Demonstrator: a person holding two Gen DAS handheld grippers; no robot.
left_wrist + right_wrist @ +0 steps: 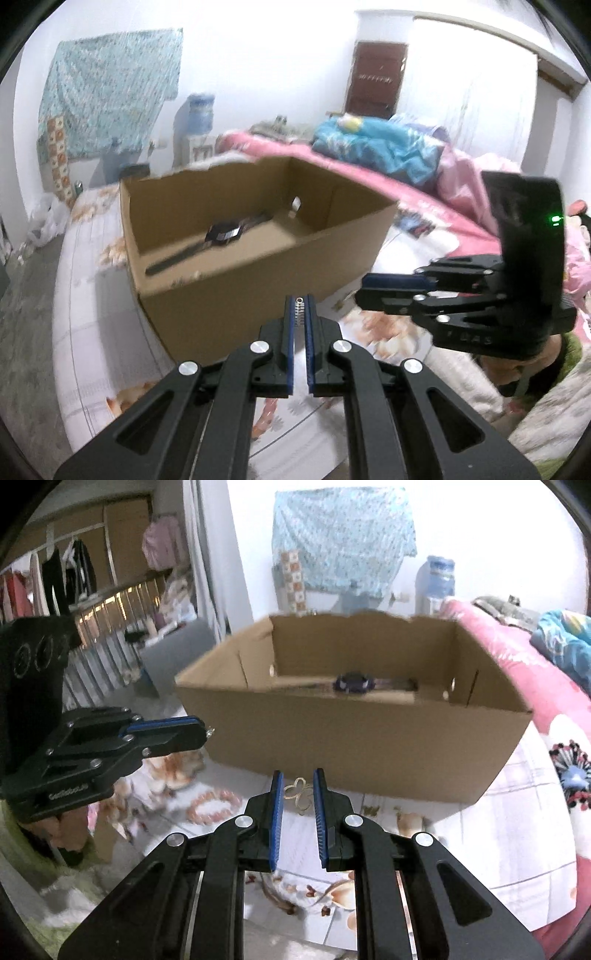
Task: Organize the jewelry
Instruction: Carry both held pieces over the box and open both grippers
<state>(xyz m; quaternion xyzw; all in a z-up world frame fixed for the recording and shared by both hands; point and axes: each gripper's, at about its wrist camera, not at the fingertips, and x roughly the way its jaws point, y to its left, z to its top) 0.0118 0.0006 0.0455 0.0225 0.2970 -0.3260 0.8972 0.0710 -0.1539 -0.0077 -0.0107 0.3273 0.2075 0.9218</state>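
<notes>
You work over a bed with a flowered sheet [498, 786] in a bedroom, where the open cardboard box [236, 266] with a watch [221, 233] inside stands before your left gripper [300, 306], closed on a small silver piece [300, 309], and your right gripper [298, 792], gripping a gold clover ornament [298, 794], while a pink bead bracelet [214, 806] lies on the sheet nearby.

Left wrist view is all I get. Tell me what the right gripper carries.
Observer: The right gripper pinches a gold flower-shaped piece between its fingers.
Operator: Check the bed for loose jewelry.
Observer: A pink bead bracelet lies on the floral sheet, left of that gripper.
Operator: Say what is left of the cardboard box.
Observer: Clothes hang on a rail there.
</notes>
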